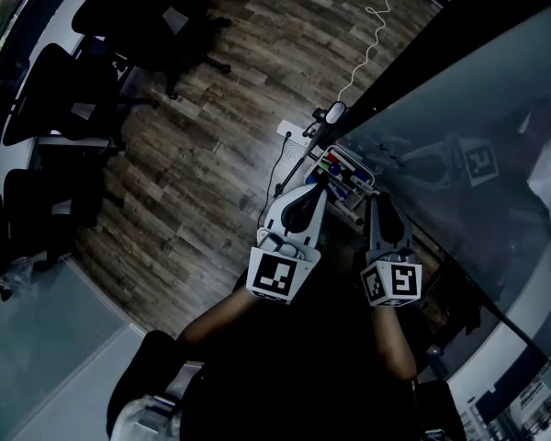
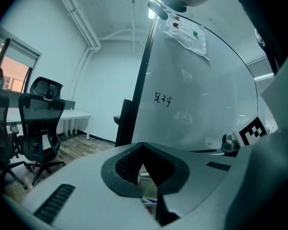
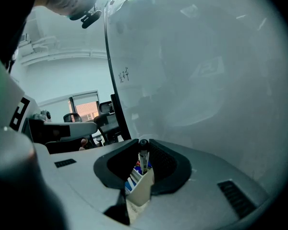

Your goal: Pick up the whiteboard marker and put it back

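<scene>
- Position of task item – the whiteboard marker [image 3: 144, 158] stands upright, black cap on top, with its lower end inside the white holder [image 3: 140, 191] at the foot of the whiteboard [image 3: 206, 80].
- Right gripper [image 3: 143, 146]: the jaws are closed onto the marker just below the cap. Its long axis runs vertically, across the jaw line, at the far tips.
- Left gripper [image 2: 144, 150]: the jaws are pressed together at the tips with nothing between them. It is held just beside the right one, near the holder.
- Nearer arm: the right gripper, already on the marker. The left gripper has no part in the grasp.
- Judgement: the coming move turns on the vertical axis, either a straight lift out or a release that leaves the marker seated.
- Obstructions: other markers with blue caps share the holder, packed close against the held one, so a tilted pull could drag them. The board face lies just beyond the jaw tips.
- Surroundings – office chairs [image 2: 38, 123] and a desk stand well apart, across the wood floor [image 1: 211, 154].
</scene>
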Action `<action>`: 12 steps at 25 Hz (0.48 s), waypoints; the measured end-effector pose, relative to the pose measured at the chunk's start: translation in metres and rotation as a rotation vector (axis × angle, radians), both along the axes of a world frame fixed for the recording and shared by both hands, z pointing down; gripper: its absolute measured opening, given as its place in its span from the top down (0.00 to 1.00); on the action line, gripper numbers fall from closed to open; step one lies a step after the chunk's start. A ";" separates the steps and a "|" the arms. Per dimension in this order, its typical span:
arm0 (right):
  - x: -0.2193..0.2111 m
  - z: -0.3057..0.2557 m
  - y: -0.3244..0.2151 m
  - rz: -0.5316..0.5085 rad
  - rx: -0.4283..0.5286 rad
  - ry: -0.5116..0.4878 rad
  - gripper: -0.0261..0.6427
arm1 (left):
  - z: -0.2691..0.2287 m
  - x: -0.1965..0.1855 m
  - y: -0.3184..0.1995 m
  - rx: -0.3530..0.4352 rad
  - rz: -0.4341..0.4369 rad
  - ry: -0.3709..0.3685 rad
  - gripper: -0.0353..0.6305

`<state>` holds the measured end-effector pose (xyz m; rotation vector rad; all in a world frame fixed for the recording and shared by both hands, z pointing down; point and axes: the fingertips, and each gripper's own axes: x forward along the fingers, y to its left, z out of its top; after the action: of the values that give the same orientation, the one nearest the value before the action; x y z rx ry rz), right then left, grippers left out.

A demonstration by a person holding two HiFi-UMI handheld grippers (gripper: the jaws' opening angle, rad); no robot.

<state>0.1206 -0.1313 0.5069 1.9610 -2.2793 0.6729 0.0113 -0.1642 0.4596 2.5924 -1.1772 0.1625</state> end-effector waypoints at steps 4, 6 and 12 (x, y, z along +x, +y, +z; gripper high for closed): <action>-0.001 0.005 0.000 -0.005 -0.008 -0.003 0.84 | 0.005 -0.001 0.000 -0.005 0.011 -0.019 0.94; -0.001 0.006 0.001 -0.008 -0.013 -0.004 0.84 | 0.003 -0.001 -0.001 -0.010 -0.006 0.002 0.94; -0.001 0.008 0.001 -0.010 -0.018 -0.012 0.84 | 0.004 0.000 0.001 -0.011 -0.006 -0.005 0.94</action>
<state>0.1199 -0.1299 0.5148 1.9418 -2.2796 0.7041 0.0108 -0.1635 0.4638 2.5797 -1.1825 0.1737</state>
